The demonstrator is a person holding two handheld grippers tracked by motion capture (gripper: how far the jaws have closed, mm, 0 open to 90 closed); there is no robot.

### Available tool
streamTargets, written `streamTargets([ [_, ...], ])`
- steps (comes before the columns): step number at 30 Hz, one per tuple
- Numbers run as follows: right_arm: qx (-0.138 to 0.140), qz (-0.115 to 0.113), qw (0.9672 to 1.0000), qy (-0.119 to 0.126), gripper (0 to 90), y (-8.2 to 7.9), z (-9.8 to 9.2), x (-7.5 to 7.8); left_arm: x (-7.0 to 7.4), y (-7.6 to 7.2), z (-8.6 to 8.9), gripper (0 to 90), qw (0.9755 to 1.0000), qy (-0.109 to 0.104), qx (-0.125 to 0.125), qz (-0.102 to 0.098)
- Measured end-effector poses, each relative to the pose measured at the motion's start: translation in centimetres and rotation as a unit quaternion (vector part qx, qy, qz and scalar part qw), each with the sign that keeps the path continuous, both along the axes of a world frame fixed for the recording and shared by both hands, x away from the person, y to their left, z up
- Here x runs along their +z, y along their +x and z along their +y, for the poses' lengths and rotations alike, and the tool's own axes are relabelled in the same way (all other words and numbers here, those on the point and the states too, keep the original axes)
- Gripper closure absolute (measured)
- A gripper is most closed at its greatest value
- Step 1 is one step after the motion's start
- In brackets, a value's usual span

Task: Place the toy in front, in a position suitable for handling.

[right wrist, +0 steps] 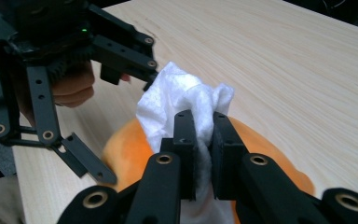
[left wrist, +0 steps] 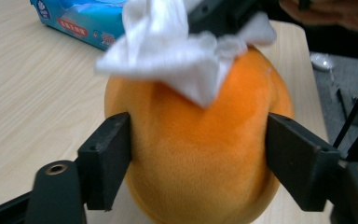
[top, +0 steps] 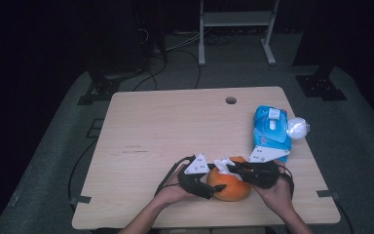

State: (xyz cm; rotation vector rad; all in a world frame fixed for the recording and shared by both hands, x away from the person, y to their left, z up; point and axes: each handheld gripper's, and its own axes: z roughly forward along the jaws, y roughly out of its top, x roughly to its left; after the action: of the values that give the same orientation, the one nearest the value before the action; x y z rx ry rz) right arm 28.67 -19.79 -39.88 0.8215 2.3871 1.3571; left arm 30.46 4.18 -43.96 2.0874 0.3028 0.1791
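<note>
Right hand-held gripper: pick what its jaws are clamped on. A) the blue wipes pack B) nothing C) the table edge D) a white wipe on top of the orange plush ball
D: in the right gripper view the right hand-held gripper pinches the white wipe against the top of the orange plush ball, which the left hand-held gripper grips by its sides.

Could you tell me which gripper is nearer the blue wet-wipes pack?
Right. The right gripper is just in front of the wet-wipes pack; the left gripper is farther away, across the orange plush ball.

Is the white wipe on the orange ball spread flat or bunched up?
Bunched up. The white wipe is crumpled into folds, pinched between the right gripper's jaws and resting on top of the orange ball.
</note>
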Motion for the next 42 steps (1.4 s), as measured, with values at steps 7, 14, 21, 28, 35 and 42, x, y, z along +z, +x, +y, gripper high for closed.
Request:
streamTargets([
  [7, -0.023, 0.009, 0.9997, -0.002, 81.5, 0.6, -1.5, -0.5, -0.2, 0.6, 0.7, 23.6, 0.9998, 0.0, 0.002, 0.018],
  [14, 0.002, -0.004, 1.0, 0.0, 81.3, -0.4, 0.6, -0.4, 0.4, 0.1, 0.0, 17.7, 0.9999, -0.017, 0.002, -0.001],
  [21, -0.004, 0.005, 1.0, 0.001, 81.4, 0.3, -0.3, -0.4, 0.0, 0.7, 1.0, 30.8, 0.9999, 0.016, -0.002, -0.002],
  [28, -0.018, 0.009, 0.9998, 0.002, 81.4, 0.5, -0.9, -0.6, 0.4, 0.9, 1.1, 23.4, 0.9999, 0.009, 0.003, 0.011],
  [35, 0.011, -0.009, 0.9998, -0.013, 81.4, -0.5, 1.3, -0.2, 1.0, 0.4, 0.5, 25.2, 0.9999, 0.003, -0.004, -0.009],
  [42, -0.023, 0.001, 0.9997, -0.006, 81.4, 0.4, -1.2, -0.3, 0.3, 1.3, 1.8, 31.7, 0.9998, 0.008, 0.005, 0.02],
])
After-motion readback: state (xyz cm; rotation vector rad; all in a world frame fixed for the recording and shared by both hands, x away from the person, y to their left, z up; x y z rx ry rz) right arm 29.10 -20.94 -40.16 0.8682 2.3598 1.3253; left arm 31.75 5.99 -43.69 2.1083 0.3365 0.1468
